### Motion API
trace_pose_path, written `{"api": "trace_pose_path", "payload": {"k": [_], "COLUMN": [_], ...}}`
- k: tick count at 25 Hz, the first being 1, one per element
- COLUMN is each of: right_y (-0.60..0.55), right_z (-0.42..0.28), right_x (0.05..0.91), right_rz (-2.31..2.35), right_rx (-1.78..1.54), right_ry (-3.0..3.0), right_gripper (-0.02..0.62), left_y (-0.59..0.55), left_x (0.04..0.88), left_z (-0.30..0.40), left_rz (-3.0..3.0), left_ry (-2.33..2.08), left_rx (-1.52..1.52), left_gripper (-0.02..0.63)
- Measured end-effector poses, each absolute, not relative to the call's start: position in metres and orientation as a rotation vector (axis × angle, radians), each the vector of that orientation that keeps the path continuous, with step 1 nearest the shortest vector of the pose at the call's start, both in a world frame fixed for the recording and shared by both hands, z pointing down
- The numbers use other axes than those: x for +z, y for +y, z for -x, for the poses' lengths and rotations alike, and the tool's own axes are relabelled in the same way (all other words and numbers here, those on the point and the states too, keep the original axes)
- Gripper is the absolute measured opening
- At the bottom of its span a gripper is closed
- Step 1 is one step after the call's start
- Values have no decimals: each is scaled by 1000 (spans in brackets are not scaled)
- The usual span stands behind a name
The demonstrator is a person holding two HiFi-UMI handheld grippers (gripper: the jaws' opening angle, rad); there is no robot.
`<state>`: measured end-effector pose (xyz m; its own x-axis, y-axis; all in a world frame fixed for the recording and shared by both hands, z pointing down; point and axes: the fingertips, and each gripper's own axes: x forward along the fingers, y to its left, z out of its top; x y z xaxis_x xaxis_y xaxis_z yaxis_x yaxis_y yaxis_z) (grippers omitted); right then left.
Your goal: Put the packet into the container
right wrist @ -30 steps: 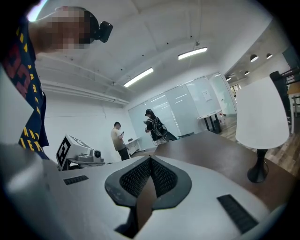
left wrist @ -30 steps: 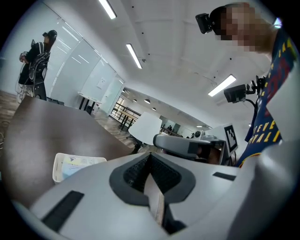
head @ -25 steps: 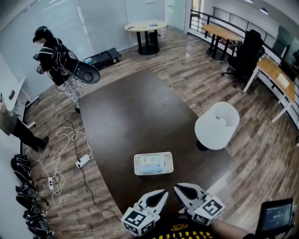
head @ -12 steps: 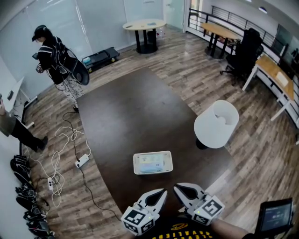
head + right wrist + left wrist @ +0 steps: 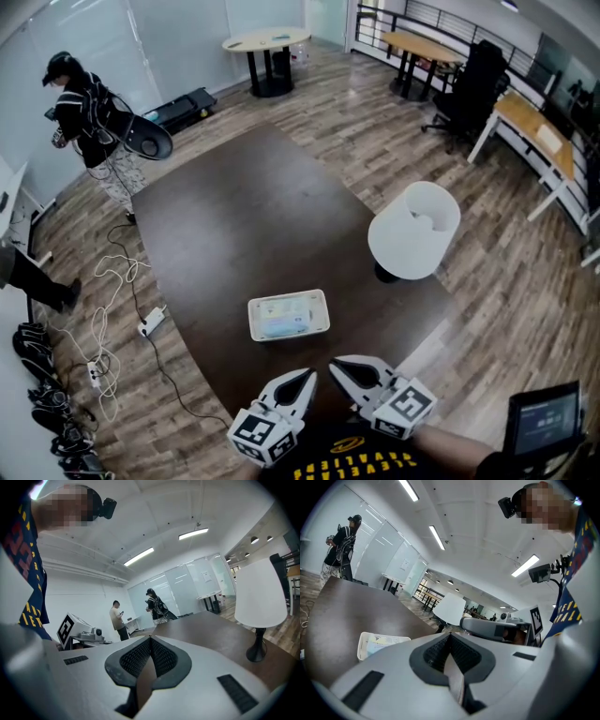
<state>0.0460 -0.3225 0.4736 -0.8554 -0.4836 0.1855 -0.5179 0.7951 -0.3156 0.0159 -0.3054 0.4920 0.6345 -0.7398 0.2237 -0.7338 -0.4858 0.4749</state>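
packet (image 5: 284,319) inside container (image 5: 252,320) — on table (image 5: 244,216)

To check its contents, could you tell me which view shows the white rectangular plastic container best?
The head view: it looks down into the whole white container. The left gripper view shows only one end; the right gripper view, nothing.

Table: dark brown top (image 5: 234,216), long with rounded corners, running from 11 o'clock to 5 o'clock in the head view.
On it: one white container (image 5: 253,321), shallow and rectangular, lying flat.
Container's place: toward the table's 6 o'clock end, near that edge, long side crosswise.
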Motion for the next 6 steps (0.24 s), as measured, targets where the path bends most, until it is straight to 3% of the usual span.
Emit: {"api": "trace_pose_path", "payload": {"k": [6], "right_y": [-335], "right_z": [-15], "right_x": [467], "right_rz": [-696], "right_rx": [499], "right_ry": [-2952], "right_gripper": [11], "left_y": [-313], "left_x": [493], "left_z": [8], "left_rz": [-2301], "left_ry": [-1249], "left_rx": [-25], "left_gripper": [0]}}
